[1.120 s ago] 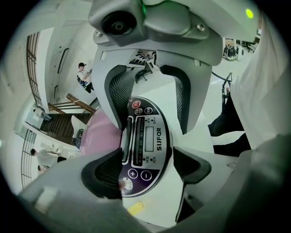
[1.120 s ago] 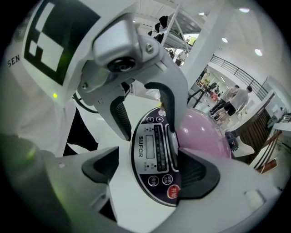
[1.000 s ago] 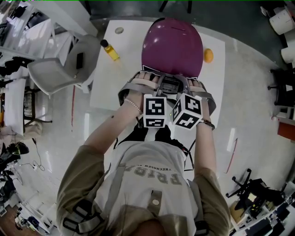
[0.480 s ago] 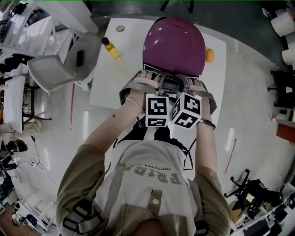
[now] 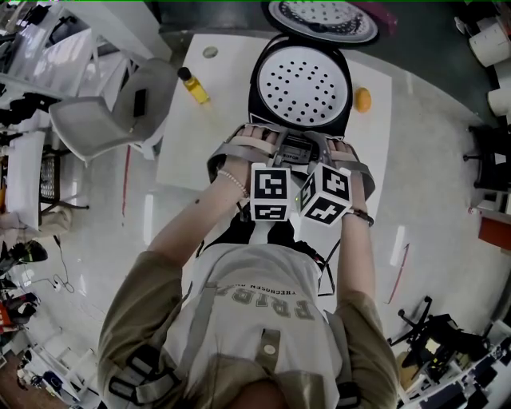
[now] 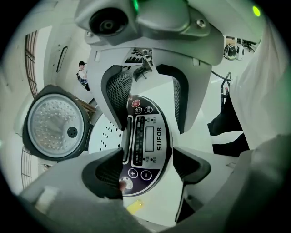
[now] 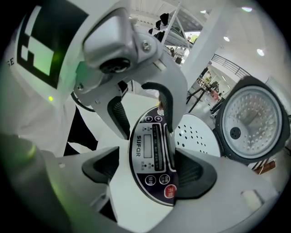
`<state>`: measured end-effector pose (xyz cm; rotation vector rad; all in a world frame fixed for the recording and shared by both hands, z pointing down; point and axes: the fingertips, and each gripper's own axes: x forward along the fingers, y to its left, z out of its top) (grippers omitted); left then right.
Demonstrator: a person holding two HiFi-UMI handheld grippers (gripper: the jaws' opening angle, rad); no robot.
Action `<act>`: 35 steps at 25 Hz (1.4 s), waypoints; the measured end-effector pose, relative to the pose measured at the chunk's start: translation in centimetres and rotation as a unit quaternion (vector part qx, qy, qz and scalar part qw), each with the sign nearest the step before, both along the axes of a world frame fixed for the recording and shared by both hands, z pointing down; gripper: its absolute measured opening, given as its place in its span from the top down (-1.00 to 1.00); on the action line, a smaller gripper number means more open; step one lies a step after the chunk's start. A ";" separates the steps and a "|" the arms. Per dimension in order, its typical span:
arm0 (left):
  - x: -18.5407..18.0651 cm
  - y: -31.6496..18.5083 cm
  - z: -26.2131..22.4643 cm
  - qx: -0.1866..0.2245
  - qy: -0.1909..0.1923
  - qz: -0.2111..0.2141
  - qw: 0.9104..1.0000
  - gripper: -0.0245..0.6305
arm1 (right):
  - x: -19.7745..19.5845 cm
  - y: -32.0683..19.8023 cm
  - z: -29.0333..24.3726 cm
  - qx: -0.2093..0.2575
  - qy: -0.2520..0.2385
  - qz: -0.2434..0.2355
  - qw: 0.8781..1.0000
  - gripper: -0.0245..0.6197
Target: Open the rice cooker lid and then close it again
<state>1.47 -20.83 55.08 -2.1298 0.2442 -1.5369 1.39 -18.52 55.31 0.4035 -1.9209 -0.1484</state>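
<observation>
The rice cooker (image 5: 299, 88) stood on the white surface (image 5: 200, 136), its lid (image 5: 323, 20) tipped up and back and a perforated white plate showing in the pot. Both grippers pointed down at its front control panel (image 6: 145, 141). The left gripper (image 6: 148, 169) had its fingers (image 6: 107, 173) apart with the panel's lower end between them, clamped on nothing. The right gripper (image 7: 150, 170) likewise straddled the panel with fingers spread. The panel bore stylised lettering resembling "SUPOR", plus and minus buttons and a red button whose characters were too small to read.
</observation>
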 end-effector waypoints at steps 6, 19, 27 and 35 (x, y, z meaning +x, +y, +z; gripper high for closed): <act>0.0 -0.2 0.1 0.000 0.001 -0.001 1.000 -0.17 | 0.0 -0.3 0.1 -0.006 0.010 -0.001 1.000 -0.23; 0.0 -0.5 -0.1 -0.006 0.012 -0.005 1.000 -0.17 | -0.1 -0.6 -0.2 -0.010 -0.008 0.003 1.000 -0.23; 0.1 -0.9 -0.3 -0.009 0.021 -0.005 1.000 -0.18 | -0.2 -0.9 -0.3 0.000 -0.026 0.004 1.000 -0.24; 0.2 -0.5 -0.5 -0.050 0.059 -0.003 0.997 -0.17 | -0.5 -0.7 -0.7 -0.017 -0.090 0.026 0.995 -0.26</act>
